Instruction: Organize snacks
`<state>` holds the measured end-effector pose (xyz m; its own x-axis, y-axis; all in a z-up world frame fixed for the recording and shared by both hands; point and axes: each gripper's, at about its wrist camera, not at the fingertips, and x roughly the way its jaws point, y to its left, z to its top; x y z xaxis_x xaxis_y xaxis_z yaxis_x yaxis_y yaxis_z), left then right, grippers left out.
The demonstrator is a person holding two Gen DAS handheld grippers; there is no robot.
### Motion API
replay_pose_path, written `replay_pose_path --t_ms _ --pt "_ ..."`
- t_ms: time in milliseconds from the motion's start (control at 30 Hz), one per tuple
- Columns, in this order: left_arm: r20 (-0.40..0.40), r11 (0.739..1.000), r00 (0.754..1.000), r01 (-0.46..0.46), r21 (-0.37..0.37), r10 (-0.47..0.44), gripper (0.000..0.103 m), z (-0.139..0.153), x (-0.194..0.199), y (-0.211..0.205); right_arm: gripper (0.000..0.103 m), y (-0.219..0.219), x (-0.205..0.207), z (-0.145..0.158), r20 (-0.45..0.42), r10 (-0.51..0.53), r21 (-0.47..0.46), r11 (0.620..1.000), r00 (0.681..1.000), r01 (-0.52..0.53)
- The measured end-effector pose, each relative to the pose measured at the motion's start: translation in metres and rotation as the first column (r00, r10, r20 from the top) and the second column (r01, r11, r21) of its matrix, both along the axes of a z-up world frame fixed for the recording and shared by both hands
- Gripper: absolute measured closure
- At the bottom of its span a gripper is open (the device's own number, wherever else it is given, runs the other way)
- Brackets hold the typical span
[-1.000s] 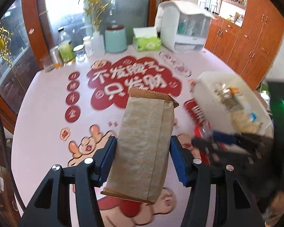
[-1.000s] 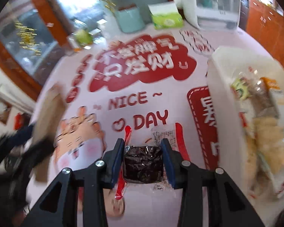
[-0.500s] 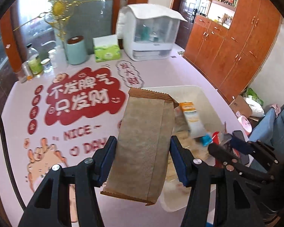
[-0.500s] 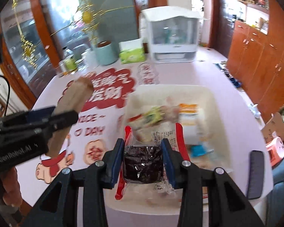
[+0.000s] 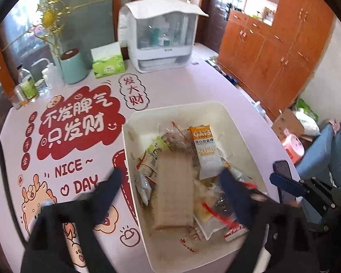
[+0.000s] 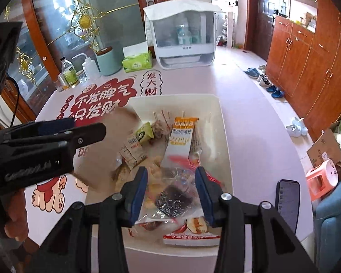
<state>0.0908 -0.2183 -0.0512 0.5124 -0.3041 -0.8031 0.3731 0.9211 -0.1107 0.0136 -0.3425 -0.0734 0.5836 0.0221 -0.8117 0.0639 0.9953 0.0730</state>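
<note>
1. The pink table (image 5: 177, 91), printed with red slogans and cartoons, stretches ahead of both pairs of fingers and under them.
2. A white lidded cabinet (image 5: 162, 34) stands at the table's far edge, well beyond the fingertips, with a green tissue box (image 5: 108, 63) and a teal canister (image 5: 73, 67) to its left.
3. The white bin (image 5: 136, 182) sits directly below and between both grippers; it holds a heap of snack packets.
4. The left gripper (image 5: 170, 182) hovers over the bin's near-left part, blurred, its fingers (image 5: 235, 193) spread wide and holding nothing.
5. The right gripper (image 6: 170, 191) hangs over the bin's near edge, its blue-padded fingers (image 6: 138, 191) parted and touching no packet.
6. The brown paper packet (image 5: 174, 188) shows between the left fingers, clear of both, blurred, among the other snacks in the bin; whether it has settled cannot be told.
7. A clear packet with a dark snack (image 6: 172, 198) lies in the bin between the right fingers, apart from both pads, partly over a red-trimmed wrapper (image 6: 191, 234) near the bin's front rim.
8. An orange-and-white oats bar (image 5: 205, 152) lies just beyond the left fingertips, towards the right finger.
9. A dark phone (image 6: 287, 202) lies on the table just right of the right gripper's right finger, outside the bin.
</note>
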Motion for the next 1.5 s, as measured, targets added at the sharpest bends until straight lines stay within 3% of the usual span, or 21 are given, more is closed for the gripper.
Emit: replay_pose_path --t_ms 333,700,967,1267,1500 --pt "-0.071 0.996 0.993 -0.09 0.01 0.091 0.005 -0.012 -0.014 0.03 0.052 0.006 -0.012 -0.005 -0.015 0.038 0.007 0.999 0.999 -0.038" --pt "-0.002 0.977 0.979 -0.205 0.05 0.206 0.005 0.01 -0.059 0.077 0.052 0.03 -0.031 0.011 0.019 0.093 0.06 0.994 0.995 -0.094" --pt "0.086 0.948 0.948 -0.313 0.064 0.307 0.005 0.03 -0.1 0.114 0.052 0.058 -0.048 0.03 0.053 0.13 0.111 0.984 0.99 -0.136" --pt "0.103 0.915 0.915 -0.398 0.071 0.39 0.005 0.036 -0.122 0.142 0.05 0.076 -0.06 0.044 0.084 0.116 0.108 0.986 0.99 -0.124" --pt "0.068 0.911 0.915 -0.403 0.092 0.398 0.005 0.029 -0.124 0.144 0.046 0.091 -0.067 0.05 0.098 0.122 0.063 0.99 0.988 -0.129"
